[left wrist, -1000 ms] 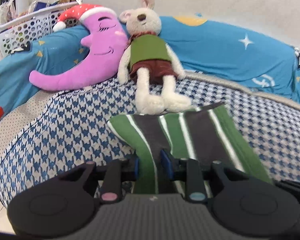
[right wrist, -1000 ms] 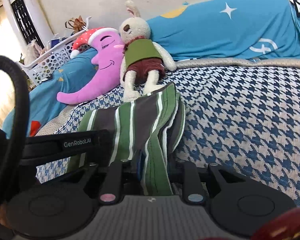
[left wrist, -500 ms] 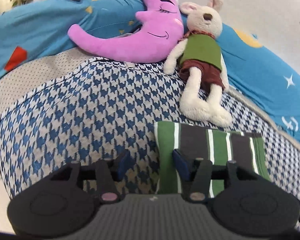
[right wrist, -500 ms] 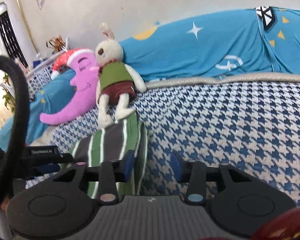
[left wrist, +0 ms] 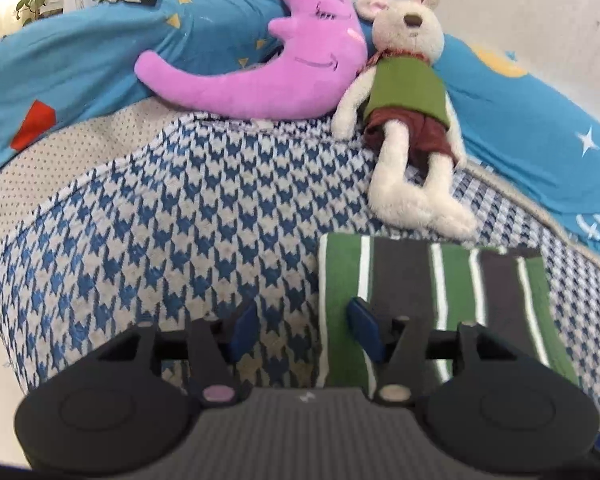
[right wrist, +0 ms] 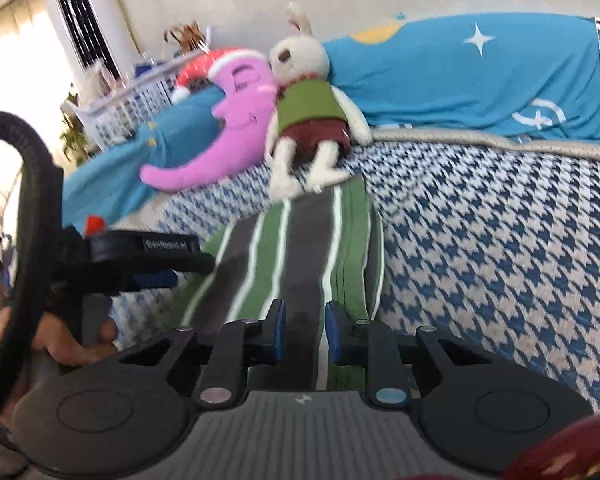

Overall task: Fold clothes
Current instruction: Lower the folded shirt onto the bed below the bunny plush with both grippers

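- Surface: a bed covered by a blue-and-white houndstooth woven blanket (left wrist: pixel 204 240), with a blue patterned quilt (left wrist: pixel 80 64) bunched along its far edge.
- Far left: a white perforated plastic laundry basket (right wrist: pixel 136 108) beside a white standing air conditioner (right wrist: pixel 82 20).
- Far centre: a pink crescent-moon plush pillow with a red cap (left wrist: pixel 284 68), touching a cream plush rabbit in a green vest (left wrist: pixel 408 108) on its right.
- Task item: a folded green, grey and white striped garment (left wrist: pixel 440 300) lies flat on the blanket, just near of the rabbit's feet.
- Left gripper (left wrist: pixel 300 328): released, jaws wide; right blue pad over the garment's left edge, left pad over blanket.
- Right gripper (right wrist: pixel 304 332): jaws parted, nothing clamped, above the garment's near end (right wrist: pixel 300 248).
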Motion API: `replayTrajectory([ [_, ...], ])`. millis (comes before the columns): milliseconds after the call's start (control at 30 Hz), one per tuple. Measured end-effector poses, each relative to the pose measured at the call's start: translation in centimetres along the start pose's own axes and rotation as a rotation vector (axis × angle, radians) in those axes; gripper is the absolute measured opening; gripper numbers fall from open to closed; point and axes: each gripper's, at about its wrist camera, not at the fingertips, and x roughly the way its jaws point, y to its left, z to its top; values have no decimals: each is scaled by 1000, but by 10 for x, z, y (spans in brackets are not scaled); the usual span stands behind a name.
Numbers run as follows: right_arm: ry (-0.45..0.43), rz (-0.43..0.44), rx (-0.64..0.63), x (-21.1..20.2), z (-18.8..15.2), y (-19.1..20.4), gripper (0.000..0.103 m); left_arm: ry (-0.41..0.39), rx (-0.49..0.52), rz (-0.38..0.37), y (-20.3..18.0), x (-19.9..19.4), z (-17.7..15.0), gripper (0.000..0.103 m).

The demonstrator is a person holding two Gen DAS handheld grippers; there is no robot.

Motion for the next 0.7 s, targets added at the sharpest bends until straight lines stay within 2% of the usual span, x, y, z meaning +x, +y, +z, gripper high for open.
replayTrajectory([
  [200,17,-24,12,5,-6,-7,18,5,46,21,-7,7,-5,60],
  [300,11,-26,12,1,-6,-6,18,6,24,15,-4,3,-3,59],
  [500,-34,-17,9,-17,1,-1,18,-7,10,-34,-5,-24,-1,59],
  [700,-47,-26,-4,-21,4,0,18,6,62,-85,-17,-50,-16,62],
])
